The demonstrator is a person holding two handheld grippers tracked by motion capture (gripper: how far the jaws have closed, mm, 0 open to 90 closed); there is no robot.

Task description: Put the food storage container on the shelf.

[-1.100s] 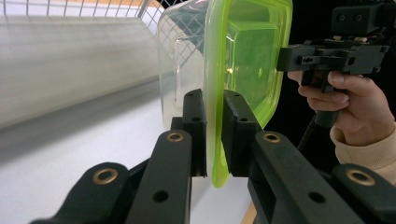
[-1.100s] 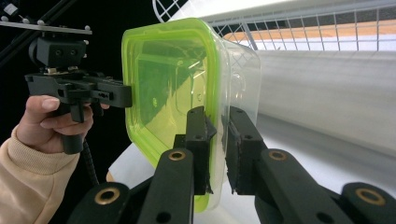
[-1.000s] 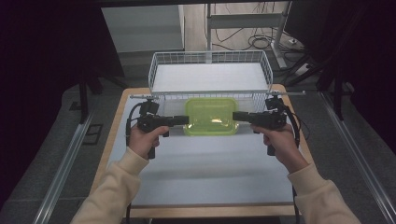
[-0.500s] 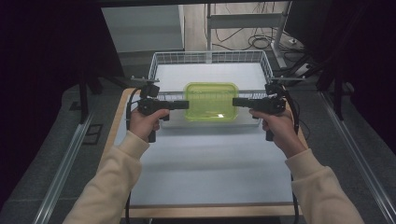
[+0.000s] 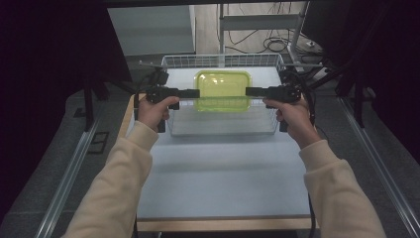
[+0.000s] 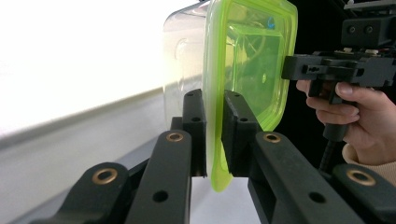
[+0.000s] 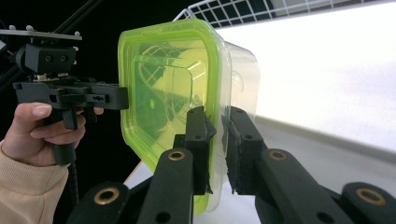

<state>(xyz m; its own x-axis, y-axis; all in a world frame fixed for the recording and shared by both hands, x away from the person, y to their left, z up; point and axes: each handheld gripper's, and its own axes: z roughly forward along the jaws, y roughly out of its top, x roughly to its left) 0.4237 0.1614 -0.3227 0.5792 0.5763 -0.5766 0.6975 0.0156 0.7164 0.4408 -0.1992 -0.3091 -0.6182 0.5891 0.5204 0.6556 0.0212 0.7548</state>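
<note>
A clear plastic container with a translucent green lid (image 5: 223,89) hangs level above the white wire basket (image 5: 174,126). Both grippers carry it. My left gripper (image 5: 196,93) is shut on the lid's left rim, and my right gripper (image 5: 248,91) is shut on the right rim. In the left gripper view the jaws (image 6: 214,100) pinch the green lid edge of the container (image 6: 247,60), with the other gripper (image 6: 287,67) at its far side. The right gripper view has its jaws (image 7: 217,116) clamped on the rim of the container (image 7: 173,79), opposite the left gripper (image 7: 123,98).
The basket stands at the far end of a pale table (image 5: 223,173) with a wooden front edge. Its wire rim (image 7: 261,9) is seen behind the container. Dark frames, rails and floor cables surround the table.
Both hands have carried the container up and away from the person, from in front of the basket to a spot over its inside. The grips have not changed.
</note>
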